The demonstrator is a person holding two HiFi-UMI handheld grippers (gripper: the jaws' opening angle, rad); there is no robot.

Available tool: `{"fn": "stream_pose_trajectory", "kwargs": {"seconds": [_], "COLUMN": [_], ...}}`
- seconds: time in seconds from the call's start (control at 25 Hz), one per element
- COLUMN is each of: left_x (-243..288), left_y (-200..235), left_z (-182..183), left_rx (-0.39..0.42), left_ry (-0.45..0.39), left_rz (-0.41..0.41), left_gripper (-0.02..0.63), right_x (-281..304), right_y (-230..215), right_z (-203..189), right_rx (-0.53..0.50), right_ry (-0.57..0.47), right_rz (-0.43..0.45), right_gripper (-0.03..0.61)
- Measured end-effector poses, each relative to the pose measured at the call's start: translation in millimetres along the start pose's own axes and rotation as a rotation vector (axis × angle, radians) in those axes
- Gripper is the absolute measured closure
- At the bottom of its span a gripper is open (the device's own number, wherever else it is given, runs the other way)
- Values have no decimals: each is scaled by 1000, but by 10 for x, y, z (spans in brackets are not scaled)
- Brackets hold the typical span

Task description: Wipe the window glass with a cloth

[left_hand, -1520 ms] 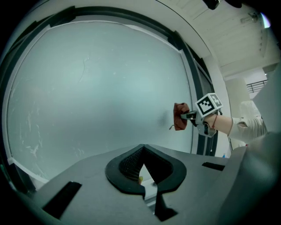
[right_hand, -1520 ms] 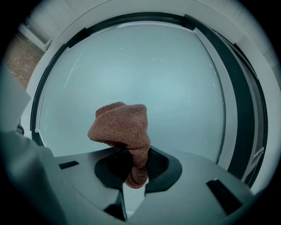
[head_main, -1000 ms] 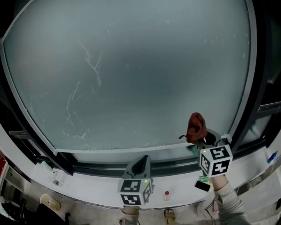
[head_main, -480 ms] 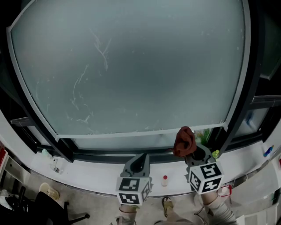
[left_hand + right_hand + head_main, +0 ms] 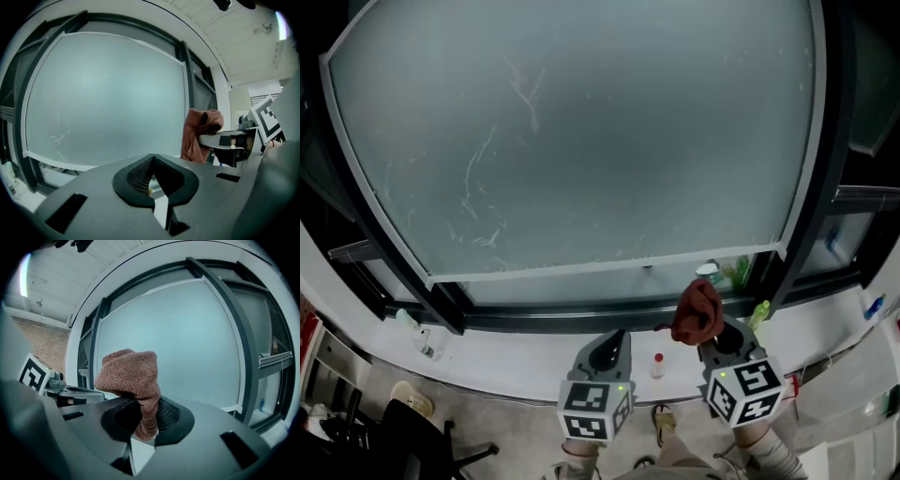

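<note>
**Cloth pinched in the right gripper, glass ahead**

The right gripper (image 5: pixel 145 423) has its jaws closed on a reddish-brown knitted cloth (image 5: pixel 131 373). One end of the cloth is caught between the jaws, and the rest bunches up in a rounded lump above their tips. Just to its left, the left gripper (image 5: pixel 152 180) has its jaws pressed together with nothing between them. Both grippers point the same way, side by side but not touching.

In the head view, a small bottle (image 5: pixel 657 365) with a red cap stands on the white sill (image 5: pixel 516 361) between the two grippers and slightly ahead of them. Past the sill runs the dark frame (image 5: pixel 825 169). Beyond it the window glass (image 5: pixel 600 150) fills the view ahead of both grippers. It is pale and hazy, with thin whitish streaks (image 5: pixel 525 94) on the part up and to the left of the left gripper.
</note>
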State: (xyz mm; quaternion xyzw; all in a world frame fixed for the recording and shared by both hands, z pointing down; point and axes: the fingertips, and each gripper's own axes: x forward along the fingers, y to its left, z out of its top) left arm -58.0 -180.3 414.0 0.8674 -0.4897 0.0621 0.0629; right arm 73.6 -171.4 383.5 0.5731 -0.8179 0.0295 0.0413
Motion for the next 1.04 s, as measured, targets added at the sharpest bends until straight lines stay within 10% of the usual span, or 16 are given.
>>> {"fn": "stream_pose_trajectory", "kwargs": {"seconds": [1.04], "left_x": [-161], "left_y": [-125], "left_z": [-42], "left_rx": [-7], "left_ry": [-39], "left_rz": [-47], "left_gripper": [609], "right_x": [-281], "right_y": [277], "right_z": [-100], "right_rx": [-20], "right_ry": [-24], "right_rz": [0], "right_gripper": [531]}}
